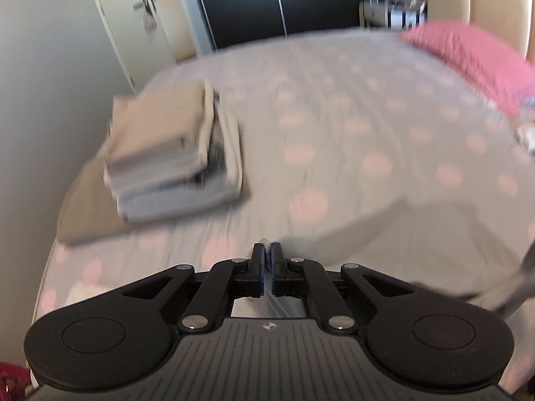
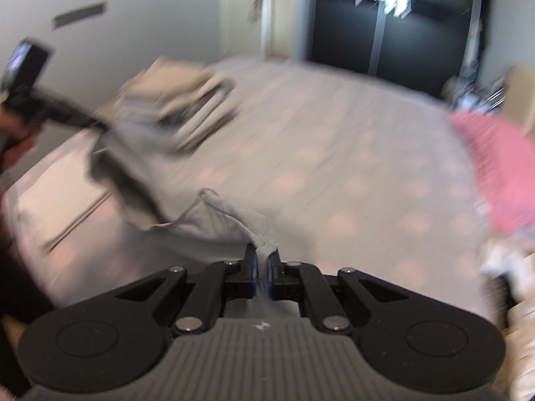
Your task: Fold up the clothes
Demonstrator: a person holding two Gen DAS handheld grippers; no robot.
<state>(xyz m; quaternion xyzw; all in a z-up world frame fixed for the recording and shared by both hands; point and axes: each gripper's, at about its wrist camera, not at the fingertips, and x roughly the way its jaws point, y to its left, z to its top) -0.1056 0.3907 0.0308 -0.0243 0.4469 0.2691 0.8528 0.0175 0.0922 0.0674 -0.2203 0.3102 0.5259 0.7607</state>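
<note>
Left wrist view: a bed (image 1: pixel 334 127) fills the frame, its grey sheet dotted with pale pink spots. A stack of folded clothes (image 1: pixel 174 150) sits on a beige folded piece near the bed's left edge. A pink pillow (image 1: pixel 474 63) lies at the far right by a cream headboard (image 1: pixel 495 6). Behind stand a dark wardrobe (image 1: pixel 277 0) and a white door (image 1: pixel 133 20). The left gripper (image 1: pixel 267 255) has its fingers closed on an edge of the grey garment (image 1: pixel 384 234), which stretches off to the right.

Right wrist view: much is blurred. The right gripper (image 2: pixel 262 260) pinches a bunched corner of the same grey garment (image 2: pixel 214 220), which hangs over the bed (image 2: pixel 334 153) toward the left gripper (image 2: pixel 77 117) at the far left. No writing is legible in either view.
</note>
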